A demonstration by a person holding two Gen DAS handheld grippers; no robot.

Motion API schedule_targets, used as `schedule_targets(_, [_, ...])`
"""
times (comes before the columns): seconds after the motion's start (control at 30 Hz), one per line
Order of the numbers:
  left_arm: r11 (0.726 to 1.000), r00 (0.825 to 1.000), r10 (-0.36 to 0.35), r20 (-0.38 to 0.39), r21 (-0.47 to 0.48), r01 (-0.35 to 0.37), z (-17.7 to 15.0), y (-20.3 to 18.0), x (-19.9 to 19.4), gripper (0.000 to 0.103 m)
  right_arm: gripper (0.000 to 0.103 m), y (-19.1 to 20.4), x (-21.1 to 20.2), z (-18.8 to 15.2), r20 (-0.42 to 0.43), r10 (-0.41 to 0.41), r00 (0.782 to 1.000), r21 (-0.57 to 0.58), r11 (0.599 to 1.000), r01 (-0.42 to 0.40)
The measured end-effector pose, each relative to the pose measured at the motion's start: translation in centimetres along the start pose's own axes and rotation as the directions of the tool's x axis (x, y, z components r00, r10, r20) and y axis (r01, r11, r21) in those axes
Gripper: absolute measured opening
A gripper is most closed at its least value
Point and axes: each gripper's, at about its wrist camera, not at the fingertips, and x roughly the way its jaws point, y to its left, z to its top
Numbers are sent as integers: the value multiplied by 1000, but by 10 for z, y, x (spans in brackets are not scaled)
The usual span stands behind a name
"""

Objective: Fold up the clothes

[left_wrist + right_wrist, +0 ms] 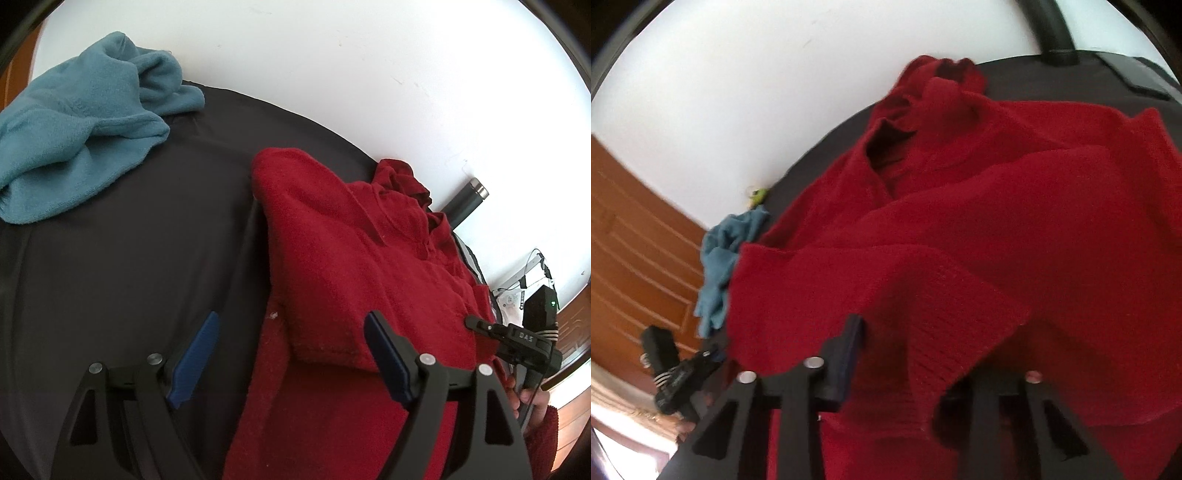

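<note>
White wall backs a dark surface [129, 258] where the red sweater [332, 258] lies part-folded, one sleeve across its body, the blue garment [74, 129] crumpled well apart; left hand-held gripper [291, 358] gapes wide, right hand-held gripper [923, 369] pinches the sweater's ribbed hem.

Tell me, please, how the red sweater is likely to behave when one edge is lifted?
Probably floppy: the red sweater already lies in soft folds on the dark table cover, so it should drape and sag. Its thick knit hem suggests moderate weight and enough texture not to slip easily from the tongs.
</note>
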Motion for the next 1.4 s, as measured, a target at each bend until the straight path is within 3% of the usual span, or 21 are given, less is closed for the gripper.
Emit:
schedule_targets(0.1, [1000,1000,-2,1,-2,2,0,1,0,84,9,6,-13,3,71,-56,996,-34,998,59])
schedule_targets(0.2, [1000,1000,6,4,-1,-6,0,0,0,84,6,21,-41,7,192,-124,973,-91,985,144])
schedule_targets(0.33, [1000,1000,24,3,13,-24,-1,-3,2,84,6,37,-81,17,353,-231,906,-133,947,293])
schedule_targets(0.43, [999,999,36,4,20,-36,0,-5,3,84,6,41,-90,21,417,-332,846,-134,898,418])
schedule_targets(0.47, [999,999,39,5,21,-39,0,-5,3,84,6,38,-89,22,414,-352,840,-130,890,437])
schedule_targets(0.57, [999,999,50,9,18,-50,0,-5,4,84,7,15,-69,27,317,-364,876,-104,905,413])
schedule_targets(0.67, [998,998,55,13,14,-55,0,-4,3,84,8,-15,-53,29,251,-394,884,-16,912,410])
schedule_targets(0.73, [998,998,57,14,14,-58,0,-4,3,84,17,-29,-48,28,224,-421,879,16,903,428])
schedule_targets(0.8, [998,998,60,14,16,-60,0,-4,3,84,36,-42,-43,27,197,-453,869,44,890,454])
schedule_targets(0.83, [998,998,62,14,17,-62,0,-4,4,84,58,-45,-45,26,206,-474,856,43,878,476])
schedule_targets(0.87, [998,998,63,14,18,-63,0,-4,4,84,73,-45,-48,25,223,-497,839,38,864,502])
schedule_targets(0.9, [998,998,63,14,18,-63,0,-4,4,84,76,-45,-52,24,238,-510,826,36,855,518])
schedule_targets(1.03, [998,998,61,15,17,-61,0,-3,4,84,76,-44,-69,19,297,-551,780,36,823,568])
schedule_targets(1.17, [998,998,60,15,14,-60,1,-3,4,84,76,-17,-69,3,323,-477,817,-64,851,522])
schedule_targets(1.23, [998,998,59,16,14,-59,0,-2,4,84,76,3,-57,-2,316,-452,834,-158,842,516])
schedule_targets(1.4, [997,996,79,27,-2,-79,1,0,2,84,76,-2,-39,-3,266,-479,837,-177,829,531])
